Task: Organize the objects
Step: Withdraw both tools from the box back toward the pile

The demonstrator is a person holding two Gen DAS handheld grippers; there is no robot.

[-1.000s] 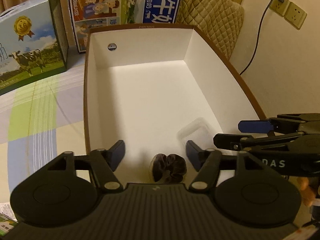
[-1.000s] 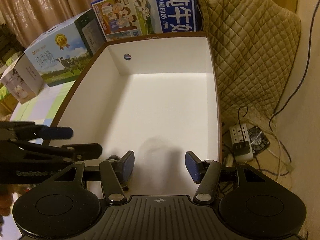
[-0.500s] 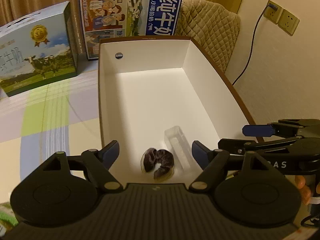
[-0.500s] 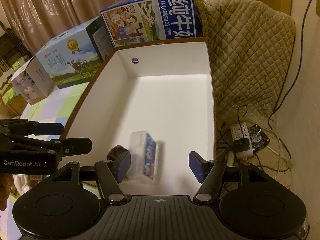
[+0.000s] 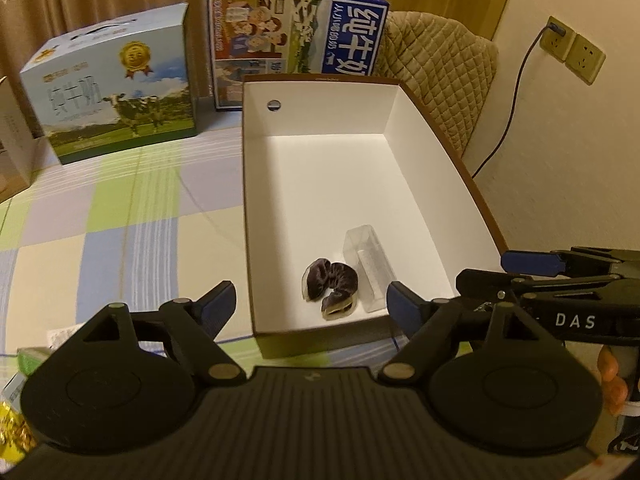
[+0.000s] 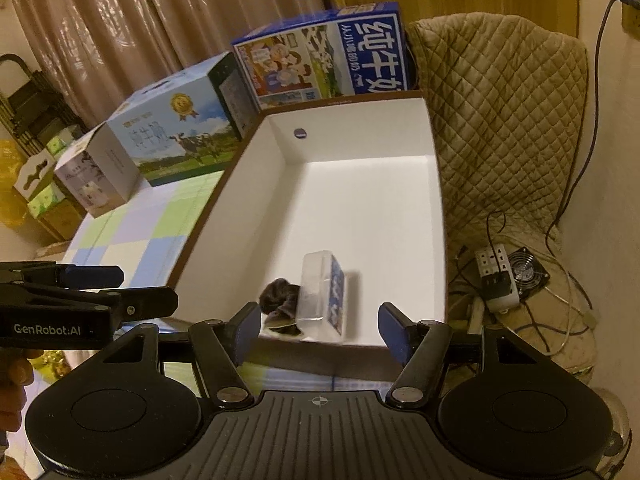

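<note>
A white box with a brown outside (image 5: 320,136) (image 6: 360,132) stands on the checked tablecloth. At its near end lie a dark velvet scrunchie (image 5: 330,282) (image 6: 280,300) and a clear plastic case (image 5: 368,256) (image 6: 322,292) with a blue label, side by side and touching. My left gripper (image 5: 312,300) hovers above the box's near edge, its jaws opening with nothing between them. My right gripper (image 6: 320,322) is open and empty over the same edge. Each gripper shows in the other's view: the right one (image 5: 532,272) and the left one (image 6: 92,284).
Two milk cartons, a pale blue one (image 5: 112,84) and a dark blue one (image 5: 296,40), stand behind the box. A quilted cover (image 6: 500,112) drapes a seat to the right. A power strip (image 6: 496,276) with cables lies on the floor. Small packets (image 5: 28,360) sit at the near left.
Both grippers pulled back and up from inside the box and opened wider. The case dropped from the right gripper and now lies next to the scrunchie on the box floor.
</note>
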